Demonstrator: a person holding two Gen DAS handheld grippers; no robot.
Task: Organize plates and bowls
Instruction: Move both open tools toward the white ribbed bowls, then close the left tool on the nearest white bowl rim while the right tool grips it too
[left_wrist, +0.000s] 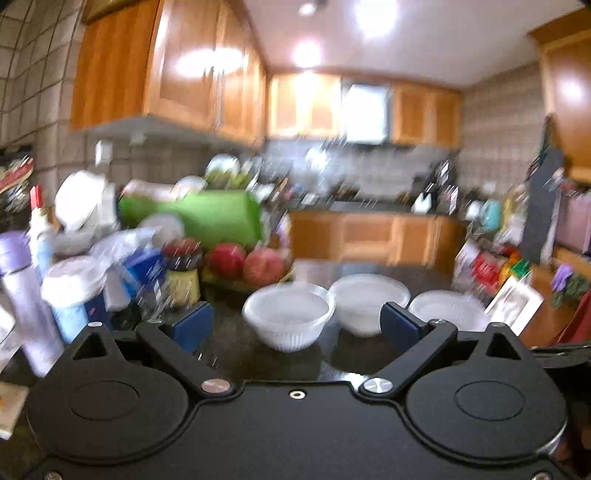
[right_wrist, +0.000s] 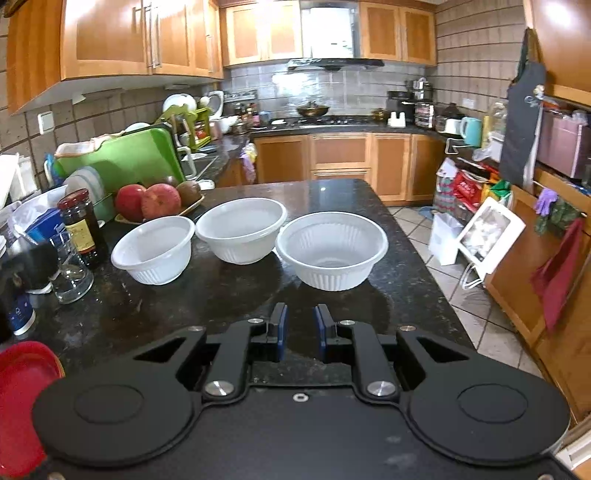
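Three white bowls stand in a loose row on the dark stone table (right_wrist: 406, 236), all upright and empty: the left bowl (right_wrist: 153, 249) nearest the clutter, the middle bowl (right_wrist: 242, 229) set a little further back, and the right bowl (right_wrist: 331, 249) closest to the free edge. Left and middle look close to touching at the rims; the right one sits just beside the middle. Spread out singly like this they take up the open part of the table, so nesting them into one stack seems the likely aim. The left tongs (left_wrist: 295, 325) are spread wide with nothing between them, and the left bowl (left_wrist: 290, 314) lies straight ahead in the gap, which suggests they are being lined up to take its rim. The right tongs (right_wrist: 300, 325) are nearly pressed together, a narrow slit between the blue pads, holding nothing and hanging short of the right bowl. A jar (right_wrist: 81, 225) and a glass (right_wrist: 70, 269) crowd the left side, with apples (right_wrist: 147, 201) on a tray behind, so a wide reach there risks a knock. A red plate (right_wrist: 22, 391) shows at the near left corner, not yet dealt with.
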